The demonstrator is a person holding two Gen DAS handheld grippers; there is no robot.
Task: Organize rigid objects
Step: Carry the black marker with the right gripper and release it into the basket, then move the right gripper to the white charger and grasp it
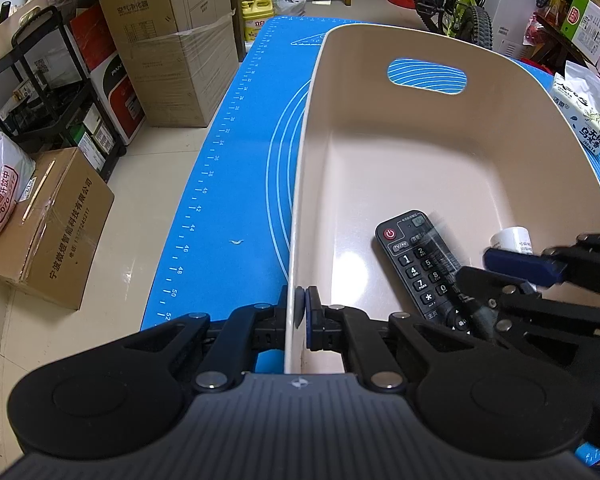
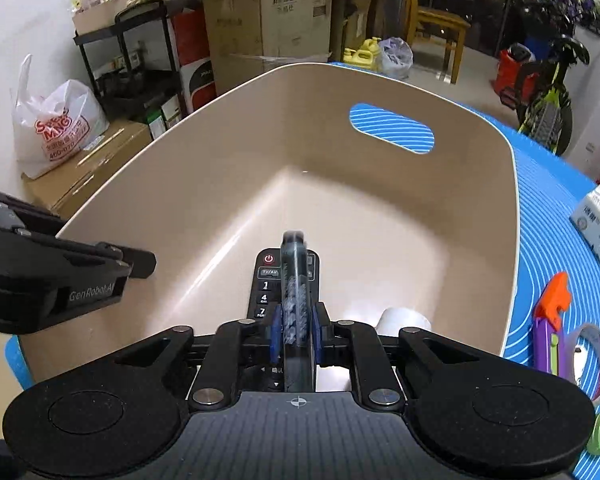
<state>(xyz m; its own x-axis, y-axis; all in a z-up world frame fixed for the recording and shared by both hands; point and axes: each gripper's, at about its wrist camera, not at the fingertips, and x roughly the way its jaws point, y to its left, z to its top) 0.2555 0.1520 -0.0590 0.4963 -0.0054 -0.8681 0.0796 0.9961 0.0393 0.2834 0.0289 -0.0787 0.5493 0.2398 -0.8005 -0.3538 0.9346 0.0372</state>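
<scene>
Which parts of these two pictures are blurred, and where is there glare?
Left wrist view: the right claw and the dark object it carries are motion-blurred; the remote stays sharp. Right wrist view: the dark object is smeared; soft glare lies on the bin floor.

bin (image 1: 380,128): glossy smooth plastic | mat (image 1: 236,160): matt | remote (image 1: 416,264): black plastic

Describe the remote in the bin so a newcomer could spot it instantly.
Find the big beige bin on the blue mat. On its floor, at the near end, lies a black remote, beside a small white container. It is the only flat thing with number keys and a red power button.
</scene>
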